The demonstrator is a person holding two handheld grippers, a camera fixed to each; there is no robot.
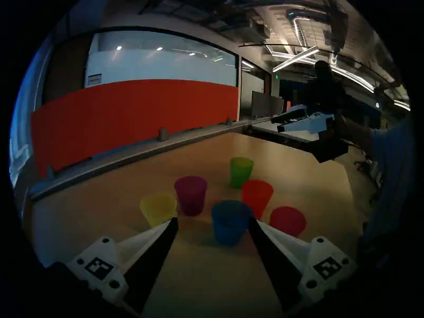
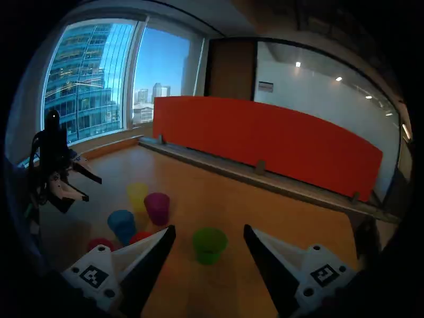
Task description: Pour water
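- An orange screen [image 1: 132, 119] runs along the far edge of the desk [image 1: 328, 180], well behind and to the left of the blue cup [image 1: 230, 221].
- A yellow cup [image 1: 158, 208] stands upright to the left of the blue cup, near it but apart.
- A purple cup [image 1: 191, 194] stands upright just behind and to the left of the blue cup.
- The left tongs [image 1: 212, 222] hang low over the desk with their fingers wide apart and nothing held. The blue cup stands just past the tips, in the gap between them.
- A green cup [image 1: 241, 170] stands straight behind the blue cup and is the farthest of the six cups.
- An orange cup [image 1: 257, 197] stands just behind and to the right of the blue cup. Whether the two touch cannot be told.
- A red cup [image 1: 288, 220] stands to the right of the blue cup, close by.
- Whether any cup holds water cannot be told in this dim light.
- The right tongs [image 1: 278, 123] are held high above the desk, well behind and to the right of the blue cup, at the end of a person's arm in a blue sleeve [image 1: 392, 153].
- In the right gripper view those tongs are spread apart and empty. The green cup sits between their tips, to the right of the blue cup as seen from that side.
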